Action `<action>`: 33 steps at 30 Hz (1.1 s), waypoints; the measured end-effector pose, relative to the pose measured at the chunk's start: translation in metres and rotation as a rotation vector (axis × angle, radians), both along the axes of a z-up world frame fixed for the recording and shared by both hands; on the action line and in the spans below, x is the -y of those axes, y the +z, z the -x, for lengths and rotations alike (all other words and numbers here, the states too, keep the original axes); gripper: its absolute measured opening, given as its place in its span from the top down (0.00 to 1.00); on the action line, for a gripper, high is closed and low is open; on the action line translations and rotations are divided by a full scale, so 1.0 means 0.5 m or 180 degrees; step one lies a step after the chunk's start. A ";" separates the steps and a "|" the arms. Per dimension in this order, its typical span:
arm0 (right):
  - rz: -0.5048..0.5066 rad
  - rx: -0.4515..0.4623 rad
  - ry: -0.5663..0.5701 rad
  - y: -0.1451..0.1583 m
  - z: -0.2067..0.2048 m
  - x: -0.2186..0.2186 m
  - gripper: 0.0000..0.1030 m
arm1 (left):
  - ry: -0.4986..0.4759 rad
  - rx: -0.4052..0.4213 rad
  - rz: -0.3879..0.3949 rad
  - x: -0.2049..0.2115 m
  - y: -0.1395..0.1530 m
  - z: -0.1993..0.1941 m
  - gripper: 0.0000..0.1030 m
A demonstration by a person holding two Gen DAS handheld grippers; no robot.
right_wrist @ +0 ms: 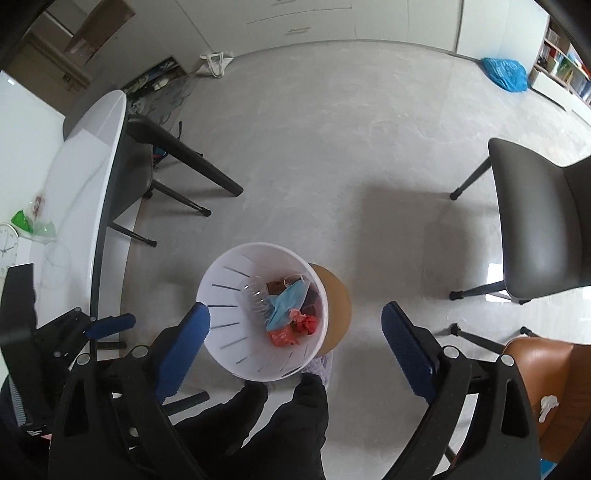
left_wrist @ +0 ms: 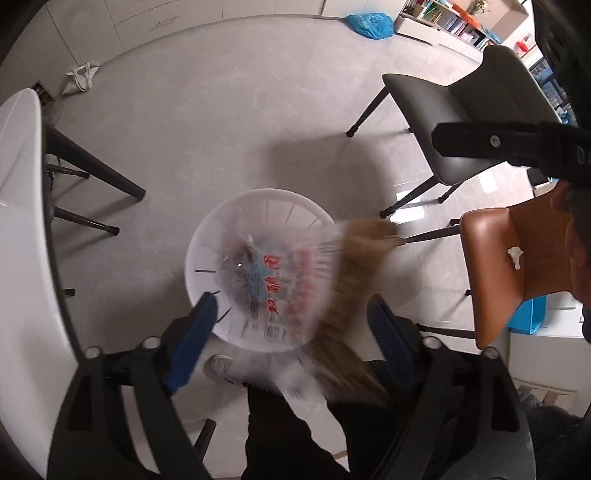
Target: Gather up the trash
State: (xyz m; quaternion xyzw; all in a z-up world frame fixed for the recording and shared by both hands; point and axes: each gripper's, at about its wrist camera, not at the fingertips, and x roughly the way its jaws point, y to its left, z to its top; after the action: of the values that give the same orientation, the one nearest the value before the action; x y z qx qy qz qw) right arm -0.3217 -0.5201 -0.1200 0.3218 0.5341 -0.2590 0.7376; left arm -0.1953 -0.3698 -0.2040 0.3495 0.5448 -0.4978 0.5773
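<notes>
A white slotted waste bin (right_wrist: 236, 295) stands on the grey floor (right_wrist: 332, 147), close beside the rounded edge of the white desk (right_wrist: 92, 155) and in front of the person's dark trouser legs (right_wrist: 280, 424). Beyond the bin the floor lies open as far as the white cabinets (right_wrist: 314, 22); a dark grey chair (right_wrist: 535, 229) and a brown chair (right_wrist: 546, 376) bound it on the right.

The left claw (left_wrist: 291, 328) points down over the bin with its blue pads (left_wrist: 195, 339) wide apart, clamped on nothing; between them a clear printed wrapper (left_wrist: 280, 284) and a brown paper piece (left_wrist: 351, 288), both blurred, are over the bin's mouth, touching neither pad. The right claw (right_wrist: 295, 343) also stands wide apart and empty above the bin.

Inside the bin lie a blue face mask (right_wrist: 288, 301), red crumpled plastic (right_wrist: 295, 330) and a clear plastic piece (right_wrist: 256, 295). A round brown disc (right_wrist: 336, 306) lies on the floor behind the bin. A white crumpled tissue (right_wrist: 546, 406) rests on the brown chair's seat. On the desk sit green and clear scraps (right_wrist: 31, 225). A blue plastic bag (right_wrist: 504, 74) lies by the far shelves.
</notes>
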 end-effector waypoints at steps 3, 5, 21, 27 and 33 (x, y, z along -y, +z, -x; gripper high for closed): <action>-0.0034 -0.0006 -0.0023 -0.002 0.002 0.000 0.09 | 0.0064 -0.0012 0.0072 0.002 0.013 -0.006 0.12; -0.0045 -0.0003 -0.0012 -0.001 -0.004 -0.003 0.09 | 0.0109 0.0003 0.0129 -0.001 0.029 -0.015 0.10; 0.0005 0.0095 0.0033 0.017 -0.057 -0.015 0.09 | 0.0164 0.0071 0.0170 -0.031 0.039 -0.022 0.08; -0.0021 0.0061 -0.0032 0.011 -0.040 -0.009 0.09 | 0.0165 0.0043 0.0131 -0.023 0.035 -0.016 0.08; -0.0039 0.0061 -0.0065 0.011 -0.028 -0.004 0.09 | 0.0140 0.0031 0.0187 -0.021 0.042 -0.009 0.08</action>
State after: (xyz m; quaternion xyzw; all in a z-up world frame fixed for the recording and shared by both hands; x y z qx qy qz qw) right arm -0.3076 -0.5178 -0.1143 0.3342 0.5253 -0.2602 0.7380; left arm -0.1906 -0.3591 -0.1831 0.3228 0.5347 -0.4991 0.6007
